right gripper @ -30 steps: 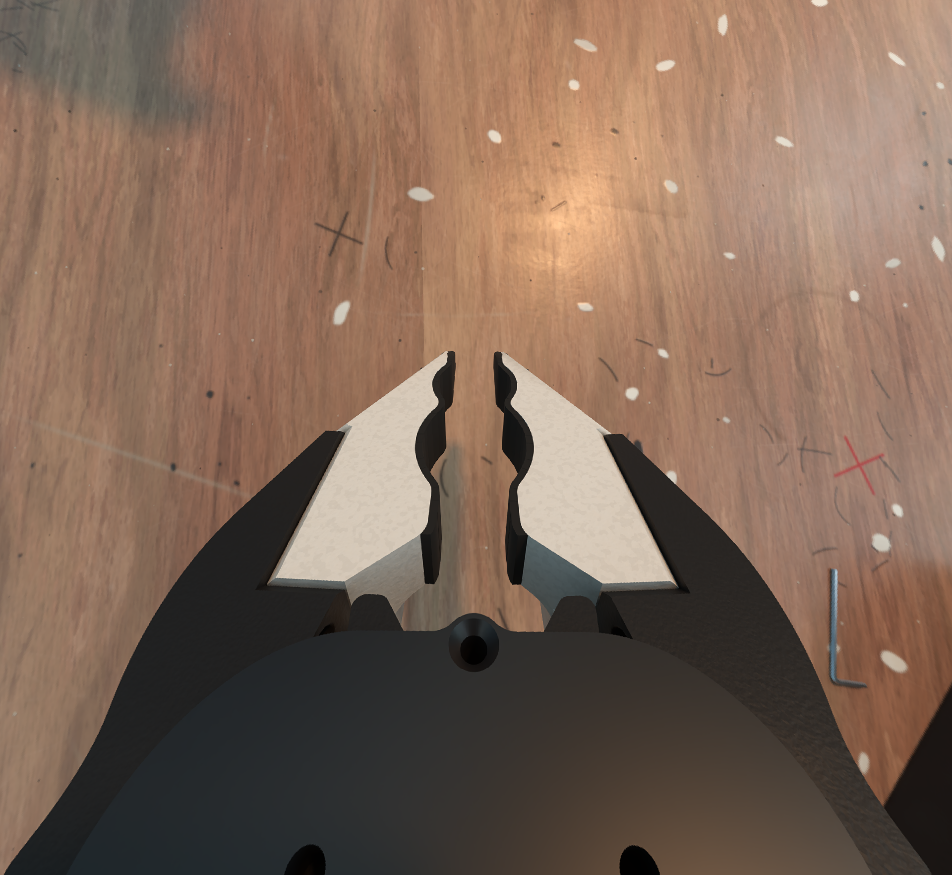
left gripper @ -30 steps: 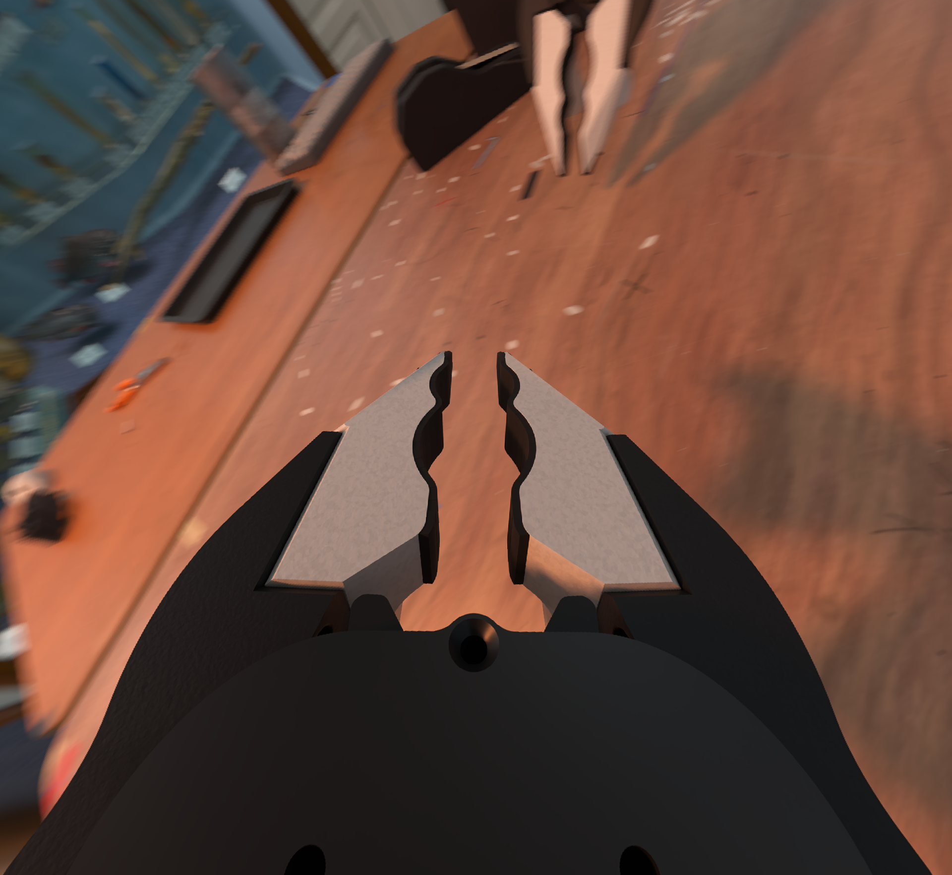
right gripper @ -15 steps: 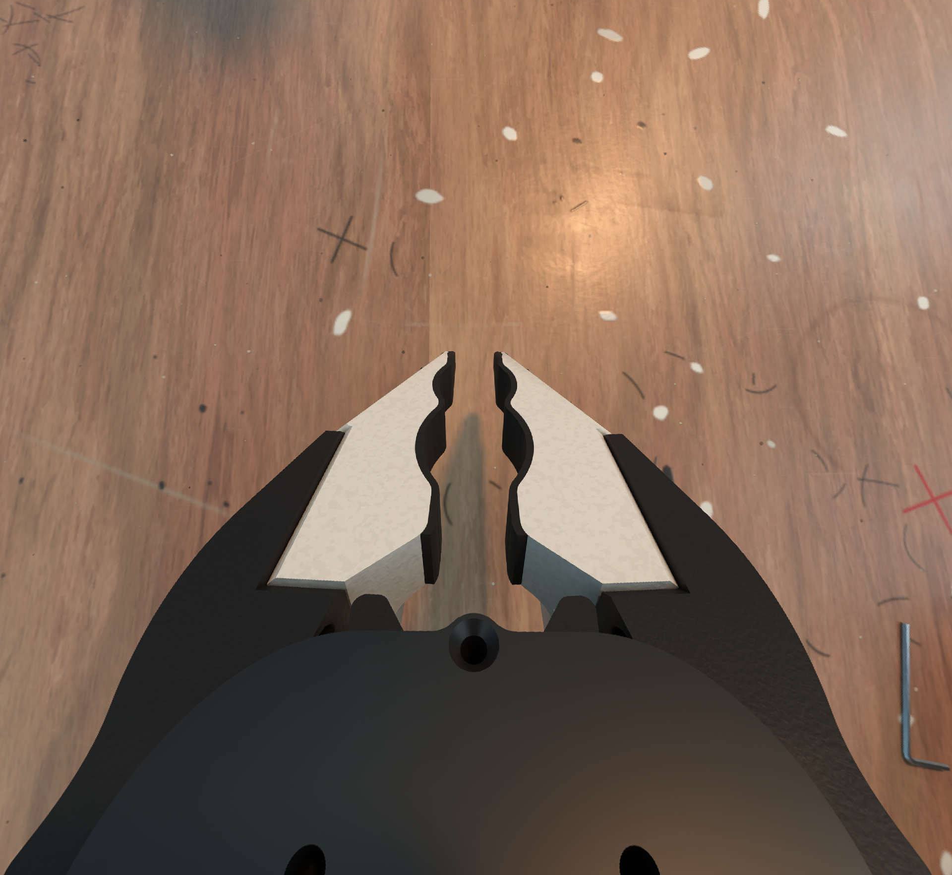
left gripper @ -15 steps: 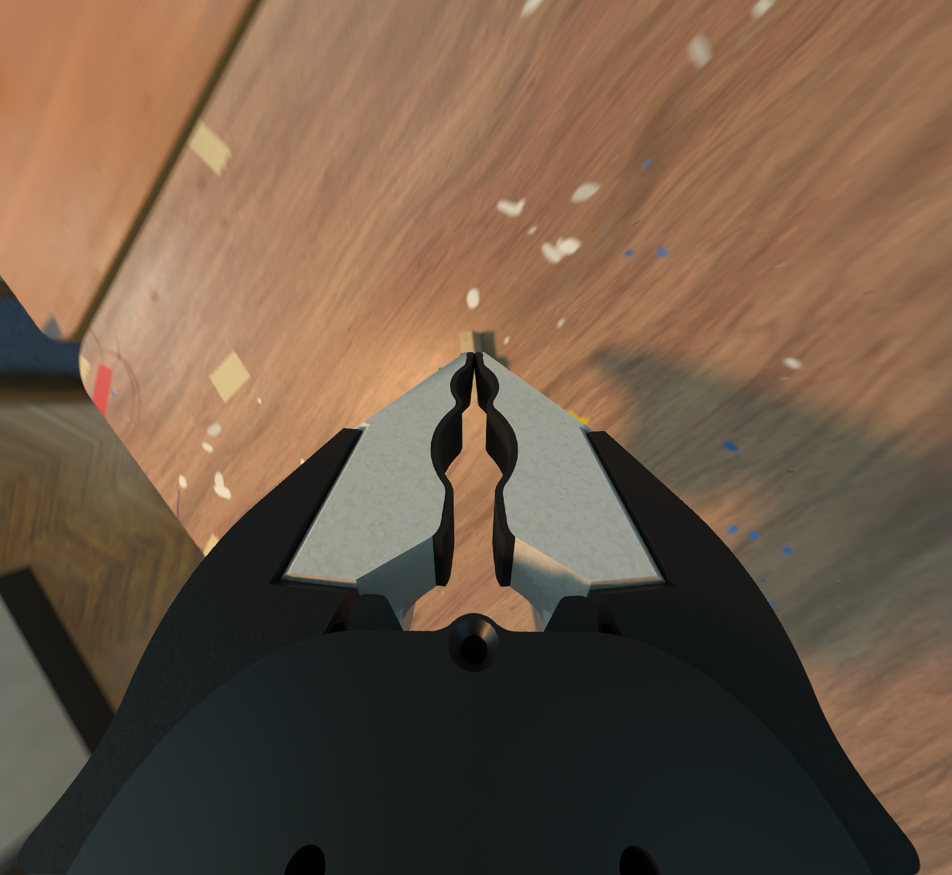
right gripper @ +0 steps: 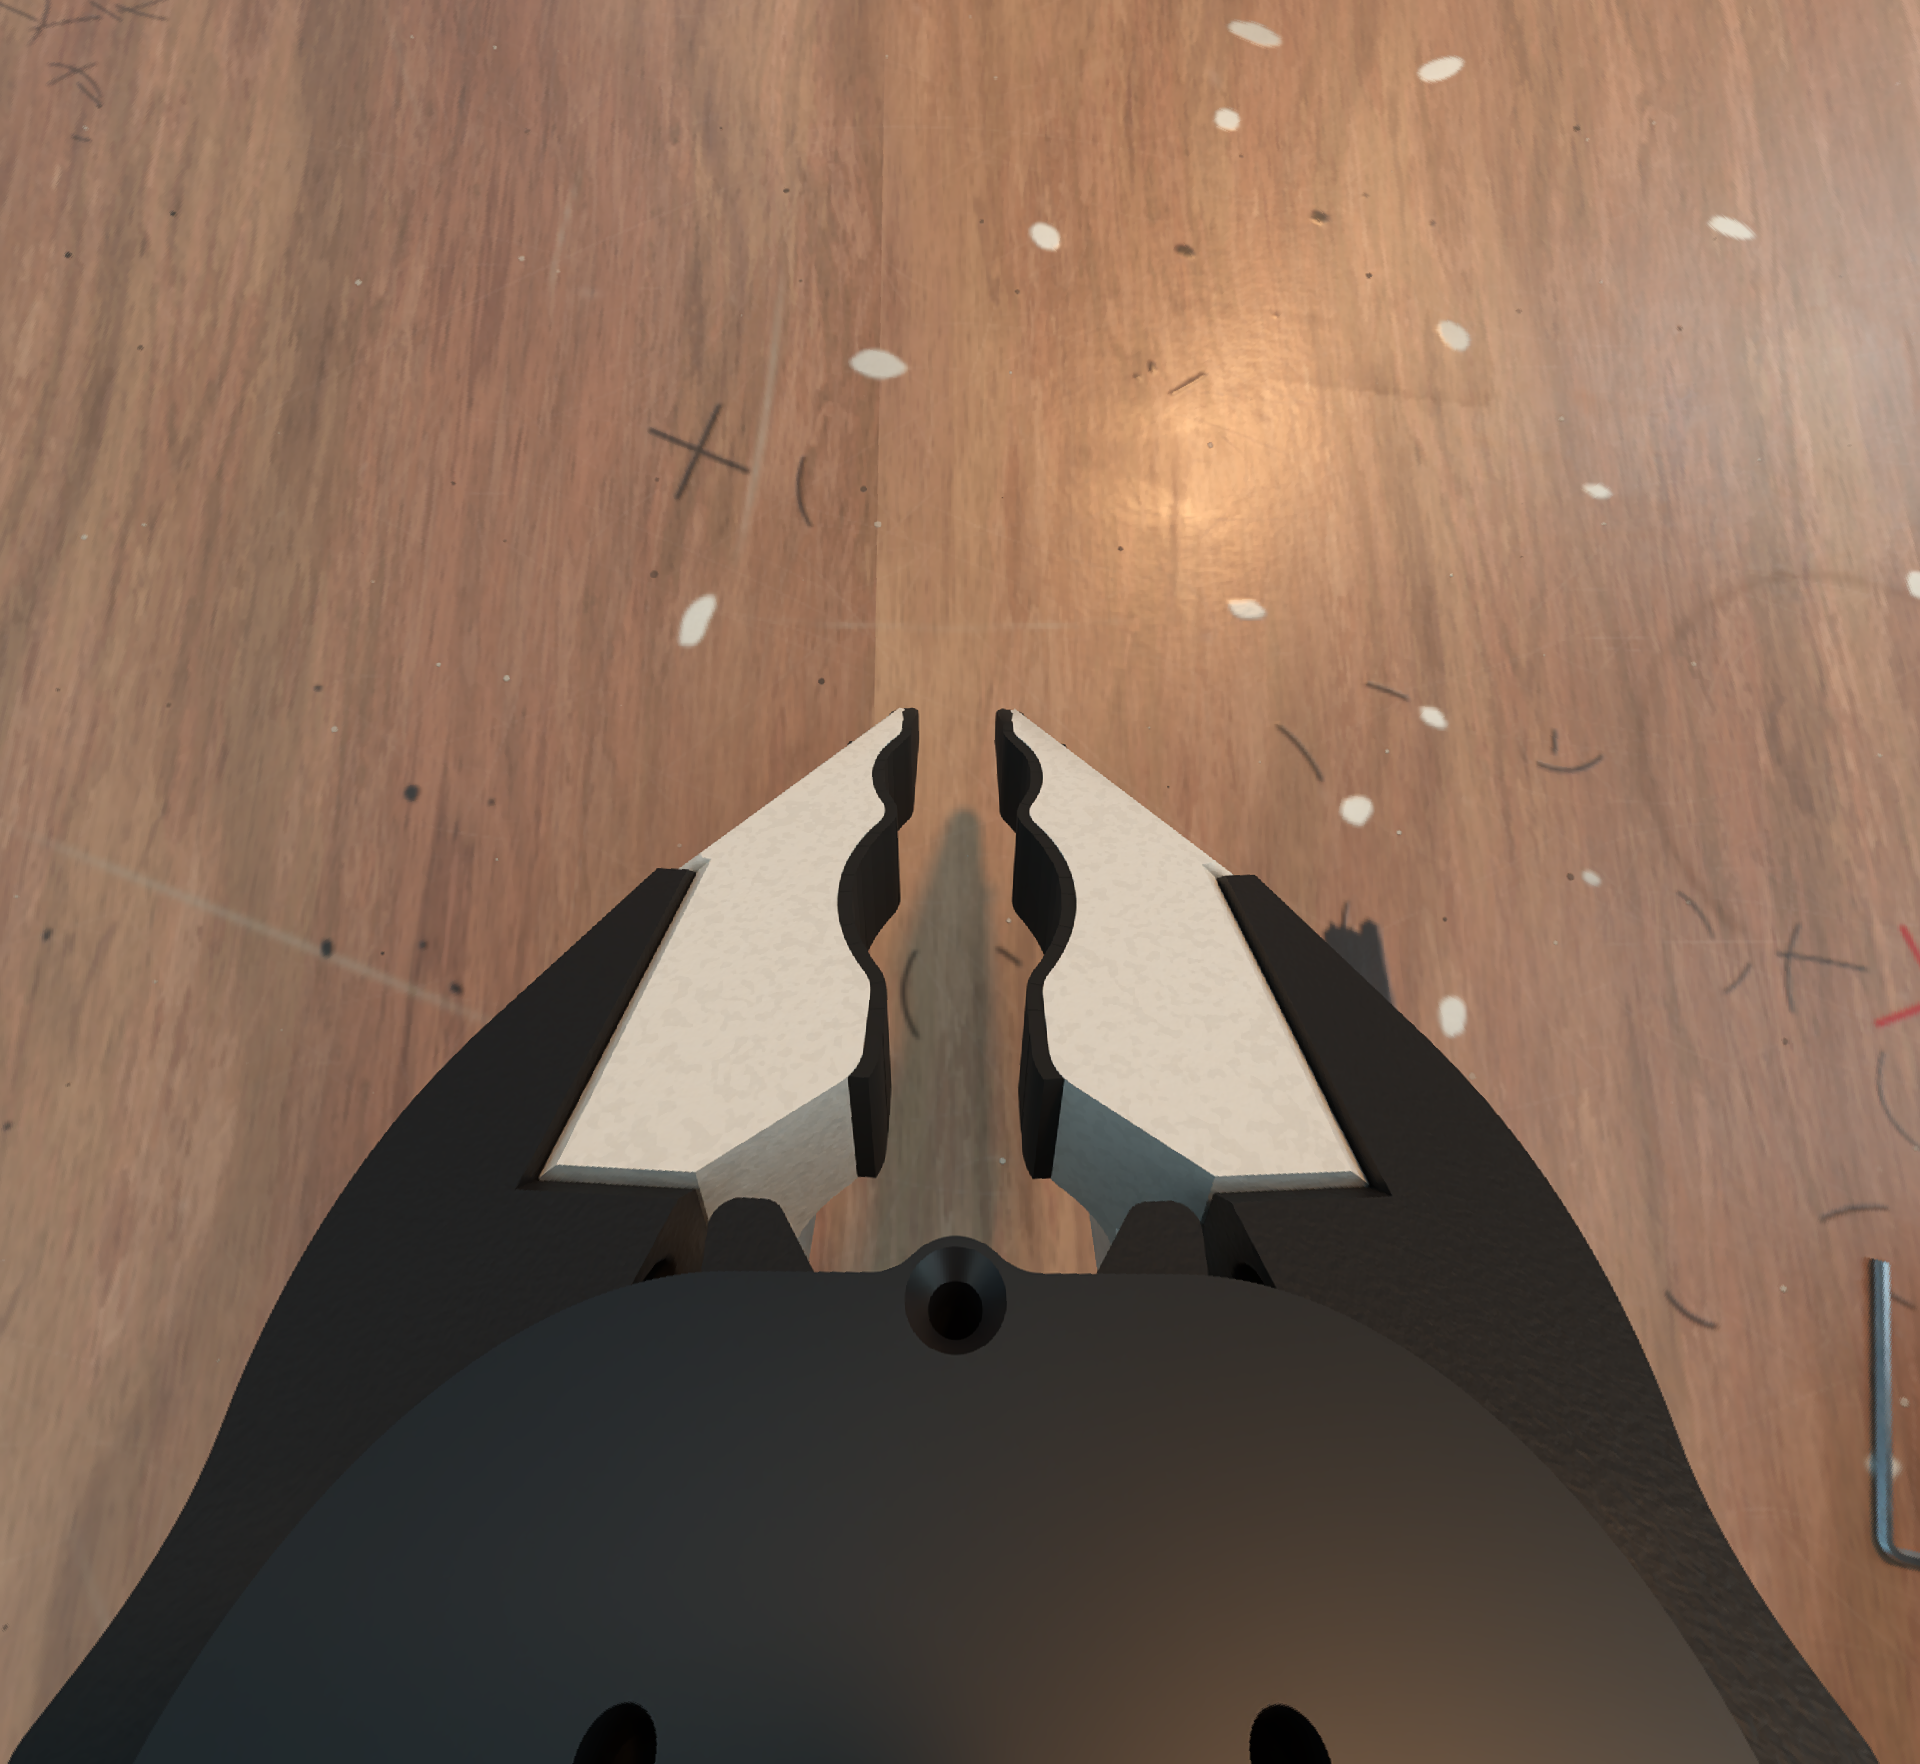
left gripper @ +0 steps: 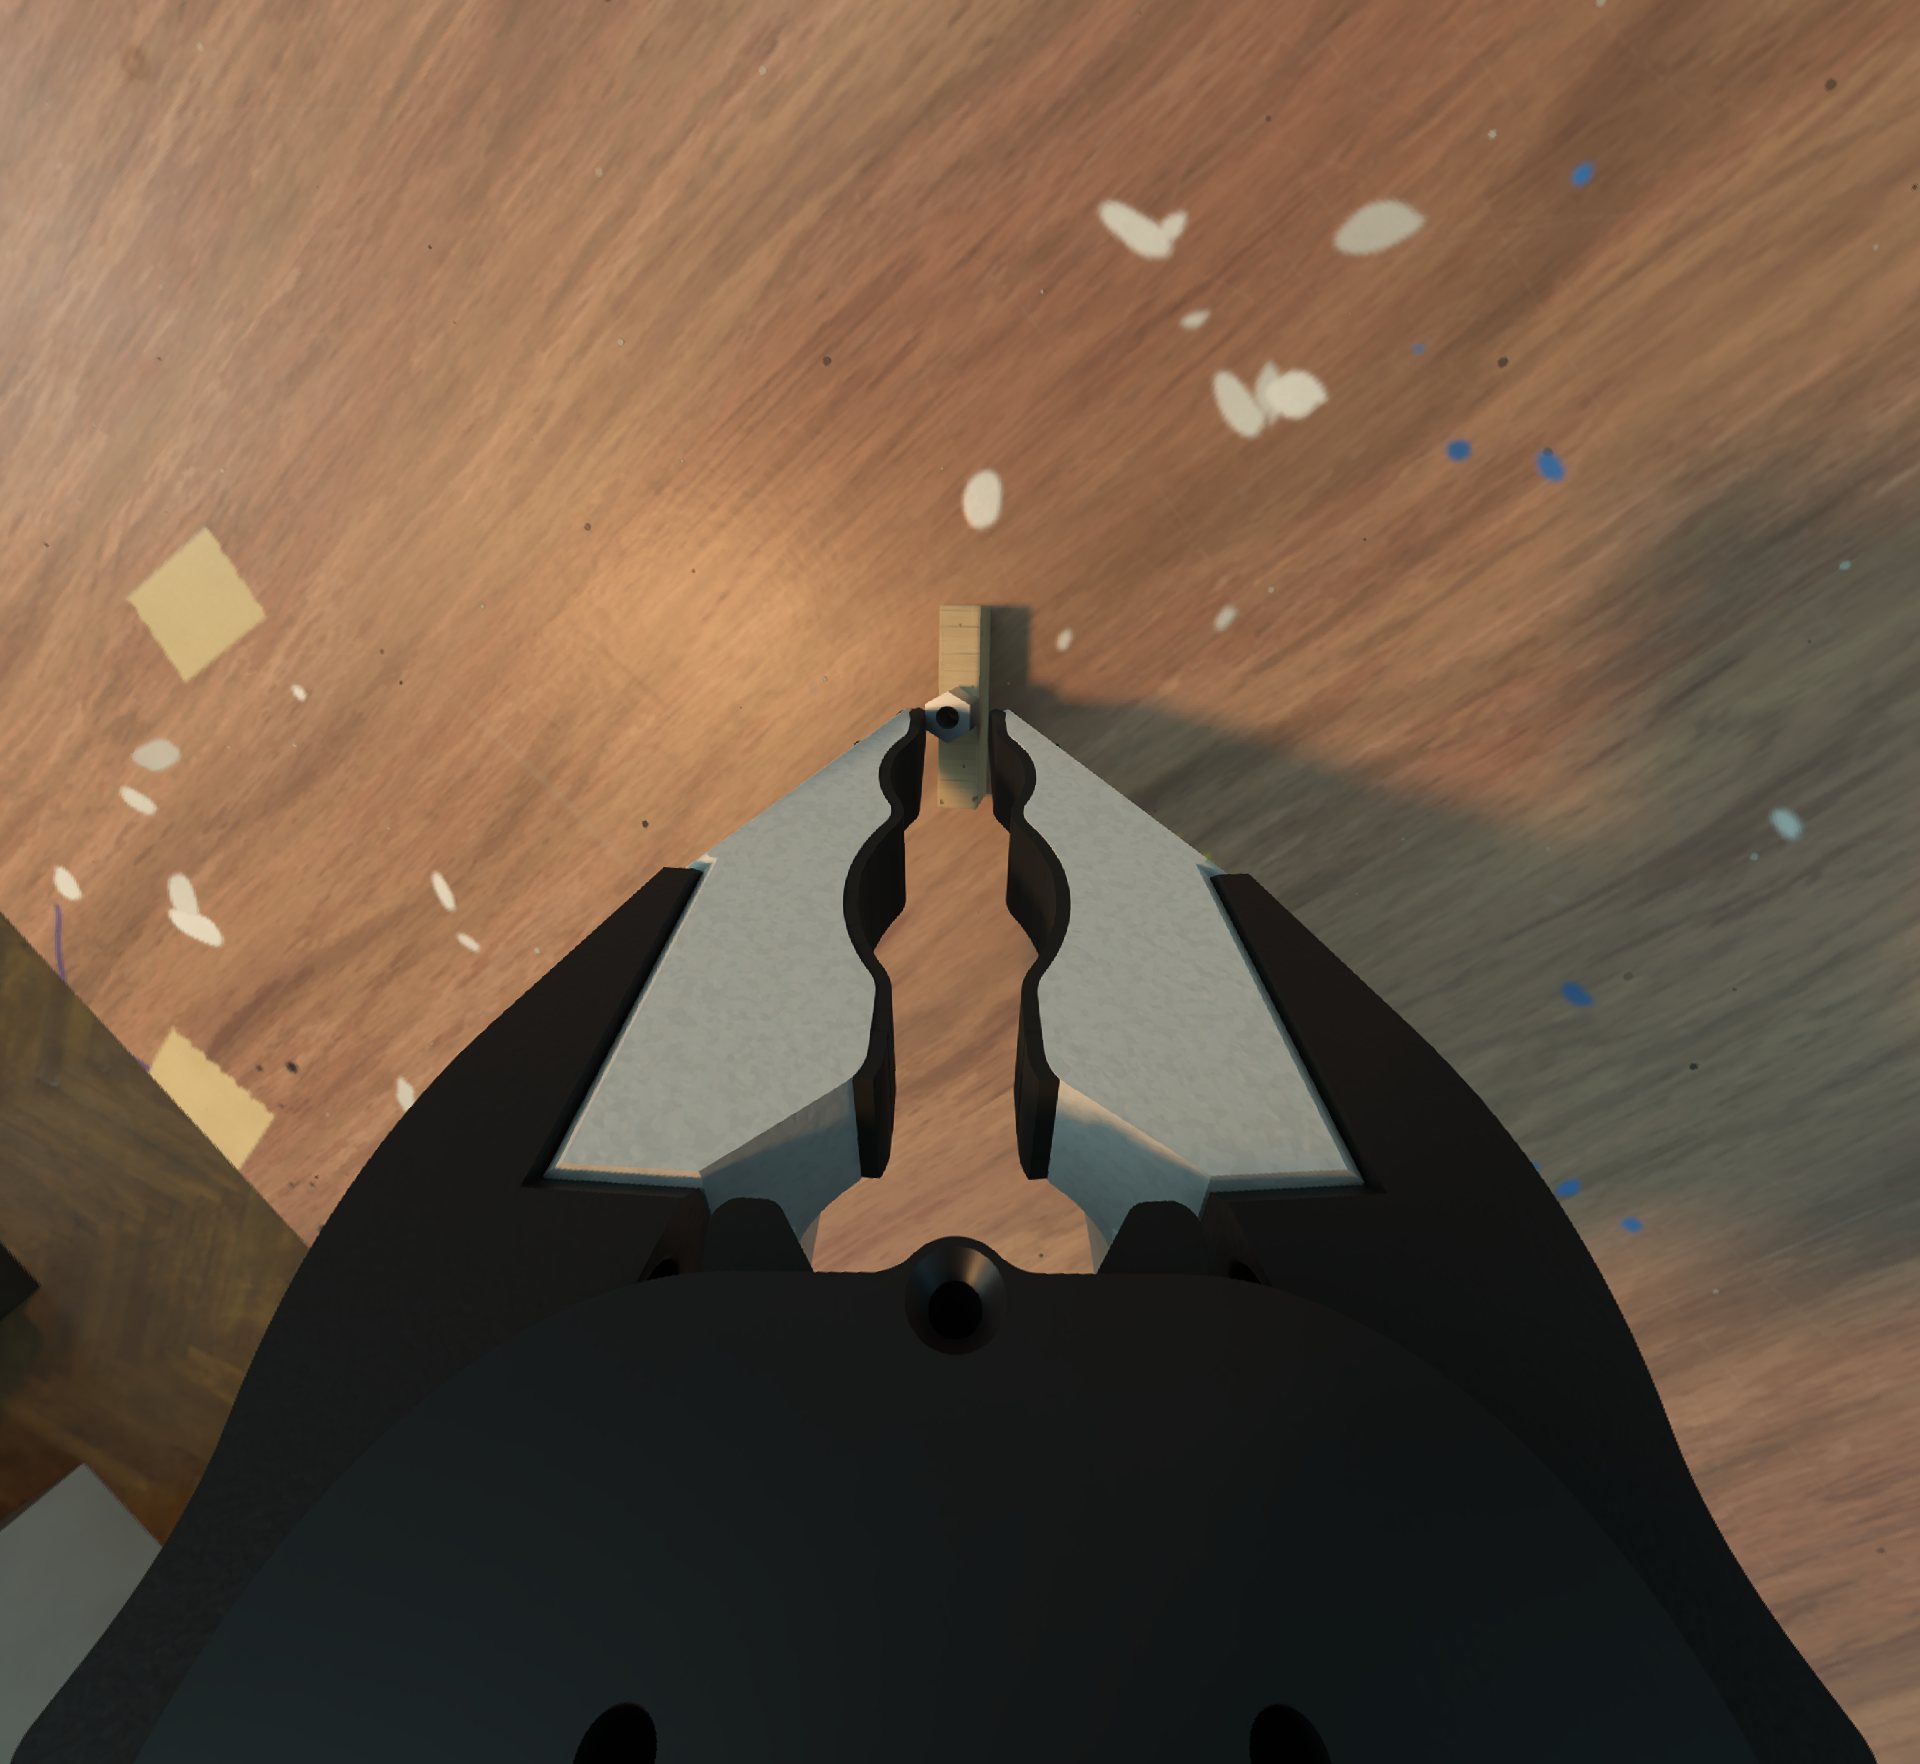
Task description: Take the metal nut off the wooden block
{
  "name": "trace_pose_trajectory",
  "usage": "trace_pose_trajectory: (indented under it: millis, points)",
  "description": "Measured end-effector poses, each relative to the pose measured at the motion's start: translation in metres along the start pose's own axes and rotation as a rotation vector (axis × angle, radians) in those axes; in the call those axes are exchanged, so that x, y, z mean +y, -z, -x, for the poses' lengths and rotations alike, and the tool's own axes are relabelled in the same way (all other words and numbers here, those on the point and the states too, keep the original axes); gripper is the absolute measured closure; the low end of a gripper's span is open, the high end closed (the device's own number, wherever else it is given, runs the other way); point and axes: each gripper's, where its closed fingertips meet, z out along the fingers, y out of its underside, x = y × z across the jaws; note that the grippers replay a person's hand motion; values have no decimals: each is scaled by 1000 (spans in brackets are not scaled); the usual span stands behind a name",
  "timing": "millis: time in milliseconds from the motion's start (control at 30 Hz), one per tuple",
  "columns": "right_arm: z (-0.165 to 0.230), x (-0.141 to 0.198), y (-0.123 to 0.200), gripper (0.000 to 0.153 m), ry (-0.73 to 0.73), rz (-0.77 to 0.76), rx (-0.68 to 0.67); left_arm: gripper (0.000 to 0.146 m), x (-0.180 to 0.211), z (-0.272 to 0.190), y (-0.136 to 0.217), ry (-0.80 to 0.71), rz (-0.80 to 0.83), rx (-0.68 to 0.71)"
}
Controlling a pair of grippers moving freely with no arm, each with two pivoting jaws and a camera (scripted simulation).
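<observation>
In the left wrist view a small pale wooden block lies on the brown wooden bench, with a small silver metal nut on top of it. My left gripper is open and looks down on them. Its two tips stand on either side of the nut, close to it, and the near half of the block shows in the gap between the fingers. My right gripper is open and empty over bare bench wood. Neither the block nor the nut shows in the right wrist view.
Pale flecks, blue specks and tan paper squares are scattered on the bench. The bench edge and a dark floor are at the lower left of the left wrist view. A hex key lies at the right wrist view's lower right, among pencil marks.
My left gripper swung from looking along the bench to looking down on it and came over the block and nut. It closed almost shut, then opened again. The right gripper drifted slightly.
</observation>
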Motion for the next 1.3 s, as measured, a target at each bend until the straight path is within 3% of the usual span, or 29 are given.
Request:
trace_pose_trajectory:
  millis: [567, 700, 833, 1033, 1167, 1300]
  points:
    - [0, -8, 7, 139, 16, -25, 21, 138, -3, 3, 4, -13, -91, -37]
    - [-1, -16, 12, 139, 31, -48, 54, 138, -17, 7, 28, 19, -220, -68]
    - [-2, -29, 19, 139, 53, -76, 102, 138, -41, 0, 78, 47, -439, -60]
    - [-2, -58, 34, 137, 74, -151, 209, 138, -91, -73, 166, -10, -828, 119]
    - [5, -84, 45, 136, 119, -236, 291, 138, -131, -147, 166, -34, -932, 333]
    - [12, -105, 46, 134, 124, -349, 370, 138, -167, -203, 144, 62, -1010, 558]
